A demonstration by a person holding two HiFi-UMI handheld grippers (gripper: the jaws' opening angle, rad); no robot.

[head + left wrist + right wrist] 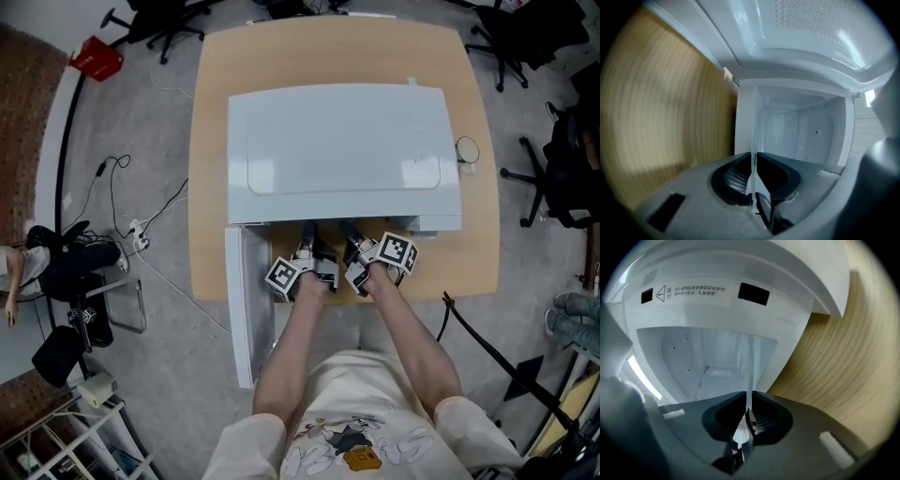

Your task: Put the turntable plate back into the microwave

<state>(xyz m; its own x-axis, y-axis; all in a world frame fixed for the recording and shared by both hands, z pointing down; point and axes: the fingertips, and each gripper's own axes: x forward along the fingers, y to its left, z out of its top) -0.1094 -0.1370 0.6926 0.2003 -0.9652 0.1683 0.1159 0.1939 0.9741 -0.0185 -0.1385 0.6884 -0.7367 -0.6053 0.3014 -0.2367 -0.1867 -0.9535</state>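
The white microwave (345, 155) stands on a wooden table (211, 141) with its door (242, 300) swung open to the left. Both grippers reach into its front opening side by side. The clear glass turntable plate shows edge-on as a thin translucent strip (753, 140) running from between the left gripper's (753, 176) jaws toward the white cavity (801, 131). The same plate edge (751, 366) runs between the right gripper's (749, 411) jaws. Each gripper is shut on the plate's rim. From the head view the left gripper (307, 246) and right gripper (352, 242) sit under the microwave's front edge, and the plate is hidden there.
Bare wooden table (843, 362) flanks the microwave on both sides. A small round glass object (467, 150) sits at the microwave's right. Office chairs (553, 178) and cables (131, 230) surround the table on the floor. The open door blocks the left side.
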